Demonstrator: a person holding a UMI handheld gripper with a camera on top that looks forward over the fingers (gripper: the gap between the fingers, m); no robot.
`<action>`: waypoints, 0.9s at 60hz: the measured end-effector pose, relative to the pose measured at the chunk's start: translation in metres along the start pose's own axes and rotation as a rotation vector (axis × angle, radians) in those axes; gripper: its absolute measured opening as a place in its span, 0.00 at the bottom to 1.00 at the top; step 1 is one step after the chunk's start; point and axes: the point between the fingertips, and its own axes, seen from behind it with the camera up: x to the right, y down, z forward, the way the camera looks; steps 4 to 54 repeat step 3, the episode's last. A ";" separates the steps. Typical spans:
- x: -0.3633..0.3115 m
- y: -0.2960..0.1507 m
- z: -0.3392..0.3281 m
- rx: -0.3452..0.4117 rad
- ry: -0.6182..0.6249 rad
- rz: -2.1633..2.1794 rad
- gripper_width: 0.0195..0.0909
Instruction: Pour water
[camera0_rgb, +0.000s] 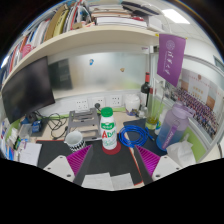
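Desk (60, 152): cluttered white worktop running across the scene beyond the fingers; the near part is hidden behind the gripper.
Shelf (90, 38): pale board above the desk, carrying a row of books or folders whose titles cannot be read.
Monitor (27, 87): dark screen standing well off to one side of the bottle, on the far part of the desk.
Purple sign (172, 57): upright panel on the other side, lettering too small to make out.
Purple-capped bottle (172, 128): translucent container near the sign side, well apart from the fingers; contents not discernible.
Bottle (108, 128): white body with green cap and a green-and-red label, standing upright on the desk just ahead of the fingers and roughly centred on the gap between them. Long axis vertical, cap pointing up. Its base is partly cut off by the finger pads; whether it holds water cannot be told.
Blue cable (135, 133): coiled loop lying just beside the bottle, on the side toward the purple-capped bottle.
Gripper (108, 158): spread wide, holding nothing; the bottle stands ahead of the tips with clear space at both sides.
Pads (77, 155): magenta inner faces visible on both fingers, neither touching the bottle.
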 end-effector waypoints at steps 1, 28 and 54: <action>0.000 0.000 0.000 0.001 -0.001 0.004 0.90; -0.001 0.000 -0.001 -0.003 -0.006 0.012 0.90; -0.001 0.000 -0.001 -0.003 -0.006 0.012 0.90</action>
